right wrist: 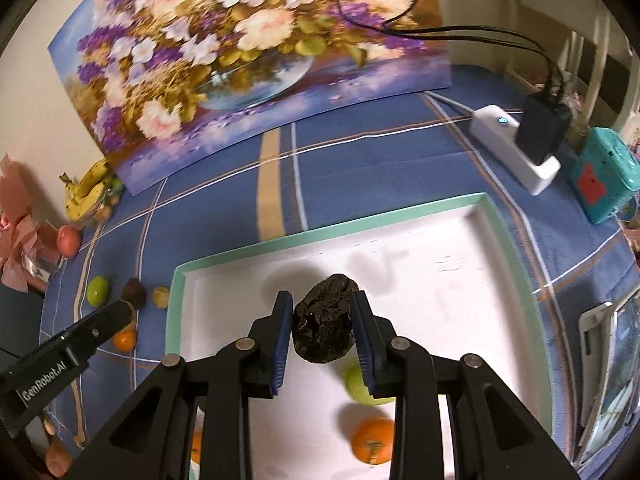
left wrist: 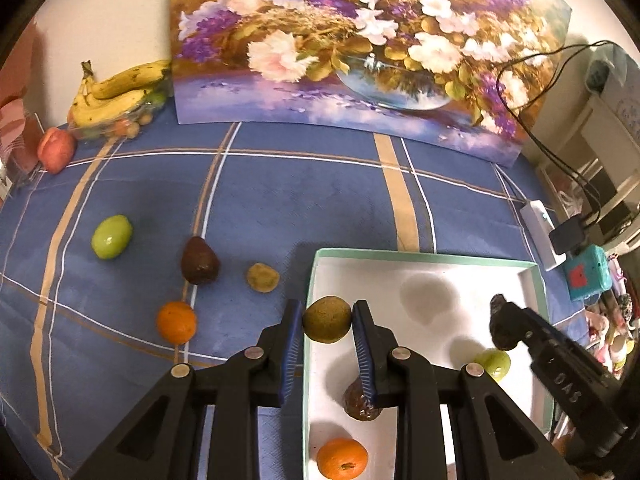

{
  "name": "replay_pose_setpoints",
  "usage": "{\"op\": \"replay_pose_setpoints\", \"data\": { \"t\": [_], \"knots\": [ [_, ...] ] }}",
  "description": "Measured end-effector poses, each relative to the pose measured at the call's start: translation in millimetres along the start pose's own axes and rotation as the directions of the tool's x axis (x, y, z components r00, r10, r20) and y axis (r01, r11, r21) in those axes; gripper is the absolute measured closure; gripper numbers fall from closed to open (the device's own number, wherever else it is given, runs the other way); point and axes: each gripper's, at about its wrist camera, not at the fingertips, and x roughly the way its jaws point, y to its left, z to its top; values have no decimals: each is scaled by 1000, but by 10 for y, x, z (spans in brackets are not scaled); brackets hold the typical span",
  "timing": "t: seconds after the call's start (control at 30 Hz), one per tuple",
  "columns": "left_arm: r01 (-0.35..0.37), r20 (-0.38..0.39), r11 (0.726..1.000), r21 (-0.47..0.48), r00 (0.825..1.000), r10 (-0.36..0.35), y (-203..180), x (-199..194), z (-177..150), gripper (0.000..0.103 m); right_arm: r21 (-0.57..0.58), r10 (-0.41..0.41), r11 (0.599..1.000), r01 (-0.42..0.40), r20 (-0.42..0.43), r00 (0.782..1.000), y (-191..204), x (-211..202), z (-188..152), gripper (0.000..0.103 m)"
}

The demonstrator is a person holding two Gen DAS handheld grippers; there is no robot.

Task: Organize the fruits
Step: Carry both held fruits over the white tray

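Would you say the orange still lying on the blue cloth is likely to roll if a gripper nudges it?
Probably yes: the orange looks round and sits free on the flat cloth, so a nudge would likely roll it. Its dimpled skin should grip reasonably well.

Fruit count across both wrist views:

Oranges: three, namely one on the cloth [left wrist: 176, 322] and two in the tray [left wrist: 342, 458] [right wrist: 373, 439].

Green fruits: two [left wrist: 111, 237] [left wrist: 494, 363].

Olive-brown round fruits: two [left wrist: 327, 319] [left wrist: 262, 277].

Dark avocados: two [left wrist: 199, 261] [right wrist: 325, 317].

Banana bunch: one [left wrist: 116, 96].

Tray: one [left wrist: 420, 257].
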Motion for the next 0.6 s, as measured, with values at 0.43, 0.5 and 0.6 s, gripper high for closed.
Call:
{"op": "replay_pose_setpoints", "data": {
  "t": [0.43,0.5,0.6],
  "knots": [
    [-16,-18,1000,20,1000,16,-106,214,-6,75,5,-26,1000,26,25,999,-167,-38,78,72],
    [-20,-21,999,27,1000,21,-129,245,-12,75,8,-27,1000,27,24,999,-184,-23,87,72],
    [-26,-28,999,32,999,27,-153,292,-16,75,4,-33,999,33,25,999,-206,-6,112,72]
  ]
}}
